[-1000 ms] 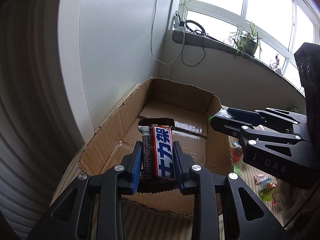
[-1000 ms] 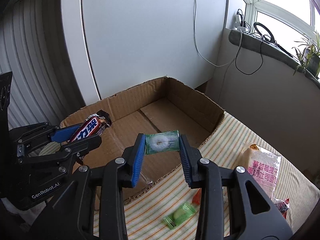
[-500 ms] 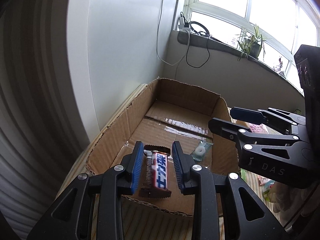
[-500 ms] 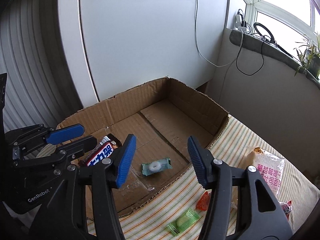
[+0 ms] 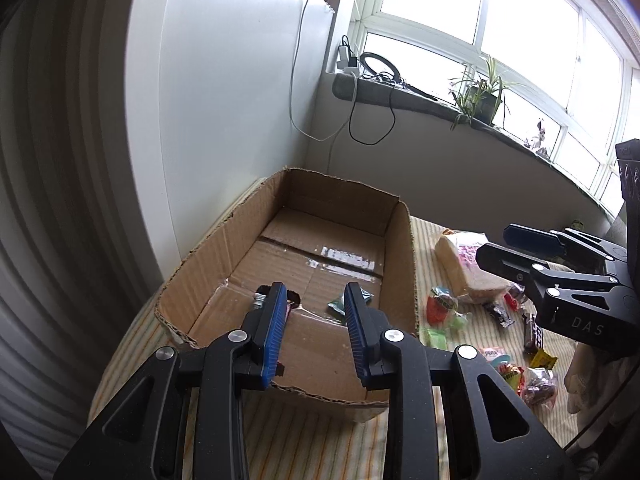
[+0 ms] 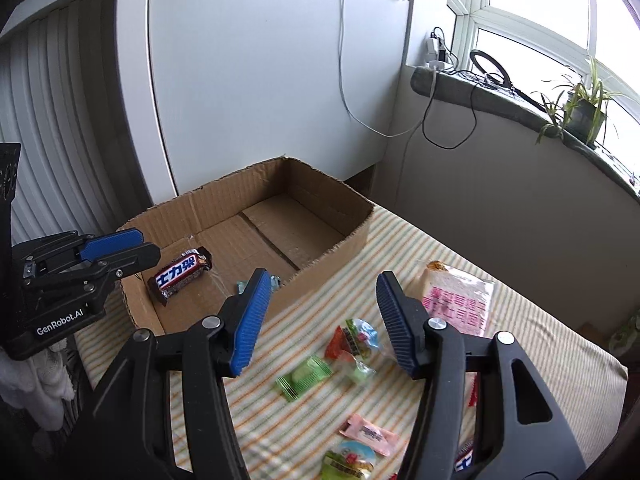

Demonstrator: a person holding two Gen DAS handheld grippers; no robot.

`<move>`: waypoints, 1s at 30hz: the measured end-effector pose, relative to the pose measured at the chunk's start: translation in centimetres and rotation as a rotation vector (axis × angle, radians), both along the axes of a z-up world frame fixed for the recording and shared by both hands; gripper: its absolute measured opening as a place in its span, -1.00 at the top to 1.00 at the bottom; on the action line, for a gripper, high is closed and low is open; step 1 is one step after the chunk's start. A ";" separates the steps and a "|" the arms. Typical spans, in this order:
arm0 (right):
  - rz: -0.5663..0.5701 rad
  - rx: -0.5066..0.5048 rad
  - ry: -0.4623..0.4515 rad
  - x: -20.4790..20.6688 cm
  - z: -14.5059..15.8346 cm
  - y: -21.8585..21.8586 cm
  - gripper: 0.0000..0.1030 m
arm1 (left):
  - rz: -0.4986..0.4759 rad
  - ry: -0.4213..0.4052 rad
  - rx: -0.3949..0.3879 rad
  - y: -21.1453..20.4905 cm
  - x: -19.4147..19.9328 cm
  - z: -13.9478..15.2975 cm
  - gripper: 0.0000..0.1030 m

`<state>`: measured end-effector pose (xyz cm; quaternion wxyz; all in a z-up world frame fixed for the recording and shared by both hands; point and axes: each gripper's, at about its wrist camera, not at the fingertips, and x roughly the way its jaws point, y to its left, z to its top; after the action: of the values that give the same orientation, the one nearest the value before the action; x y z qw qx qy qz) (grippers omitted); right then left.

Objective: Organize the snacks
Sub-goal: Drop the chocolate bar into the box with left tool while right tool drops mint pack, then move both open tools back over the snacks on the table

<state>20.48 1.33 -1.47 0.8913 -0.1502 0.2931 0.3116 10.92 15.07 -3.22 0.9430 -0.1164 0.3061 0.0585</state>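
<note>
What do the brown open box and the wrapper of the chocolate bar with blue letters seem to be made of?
The brown open box looks like corrugated cardboard with a matte finish: its torn top edges are ragged and wavy. The chocolate bar wrapper looks like glossy plastic or foil film, since it shines and has crimped ends; which of the two cannot be told.

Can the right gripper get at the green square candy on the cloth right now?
Probably yes: the right gripper is open and empty above the striped cloth, and the green candy lies flat just below it with nothing covering it.
</note>
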 end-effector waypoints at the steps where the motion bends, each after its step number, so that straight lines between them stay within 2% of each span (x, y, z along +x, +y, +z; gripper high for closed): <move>1: -0.014 0.000 -0.004 -0.2 0.1 -0.9 -0.27 | -0.008 -0.002 -0.003 -0.4 0.0 0.0 0.45; 5: -0.071 -0.014 -0.018 -1.0 0.2 -4.5 -0.30 | -0.054 -0.001 -0.008 -2.3 -0.1 0.1 0.45; 9: -0.157 -0.007 0.014 -1.2 -0.3 -8.5 -0.30 | -0.106 0.017 0.000 -4.5 0.0 -0.1 0.45; 12: -0.223 -0.001 0.056 -1.2 -1.2 -11.4 -0.31 | -0.149 0.031 -0.015 -6.2 0.1 -0.6 0.18; 16: -0.283 -0.018 0.088 -1.7 -3.0 -14.6 -0.33 | -0.221 0.060 -0.040 -8.8 0.2 -1.5 0.14; 19: -0.329 -0.021 0.129 -1.6 -4.5 -16.8 -0.44 | -0.271 0.080 -0.057 -10.9 0.1 -2.1 0.14; 26: -0.311 0.035 0.220 -1.9 -7.2 -19.6 -0.44 | -0.350 0.137 -0.069 -14.5 0.7 -3.8 0.14; 30: -0.297 0.110 0.227 -2.7 -7.4 -20.4 -0.30 | -0.366 0.155 -0.062 -15.5 0.9 -4.2 0.14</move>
<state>17.80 -19.11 -8.83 0.8955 -0.0200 0.3934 0.2071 11.87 -0.46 -7.46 0.9076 -0.0830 0.3954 -0.1144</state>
